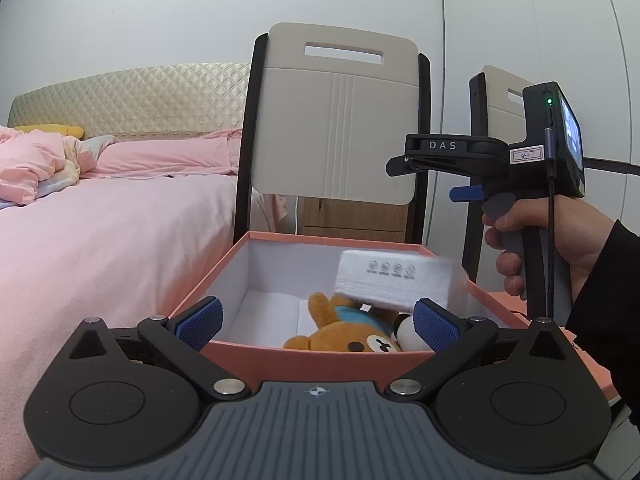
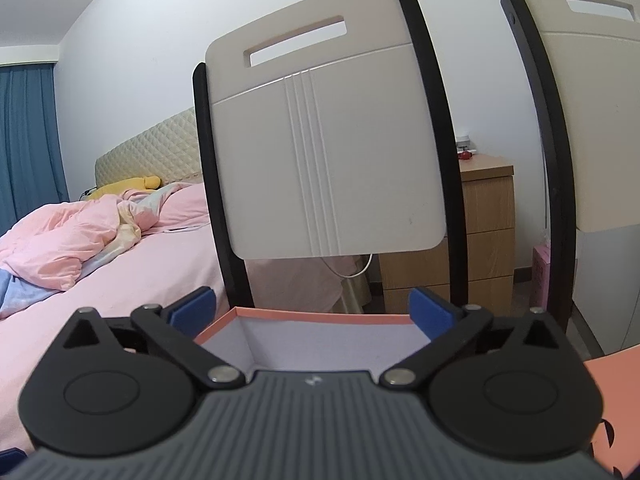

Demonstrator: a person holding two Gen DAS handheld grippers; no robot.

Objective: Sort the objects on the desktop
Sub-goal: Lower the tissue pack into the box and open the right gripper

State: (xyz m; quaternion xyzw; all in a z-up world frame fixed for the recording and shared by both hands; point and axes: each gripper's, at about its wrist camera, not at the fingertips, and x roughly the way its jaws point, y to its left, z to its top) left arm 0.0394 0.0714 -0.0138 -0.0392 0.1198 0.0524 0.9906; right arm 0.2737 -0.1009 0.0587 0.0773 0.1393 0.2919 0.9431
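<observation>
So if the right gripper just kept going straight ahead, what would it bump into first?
Probably the chair back behind the pink box. The right gripper, jaws open and empty, seems to point just over the box's far rim, though depth is hard to judge, so it might clip that rim first.

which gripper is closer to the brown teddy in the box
Left. The left gripper sits open at the box's near rim, just short of the brown teddy. The right gripper, also open and empty, is held higher above the box.
</observation>
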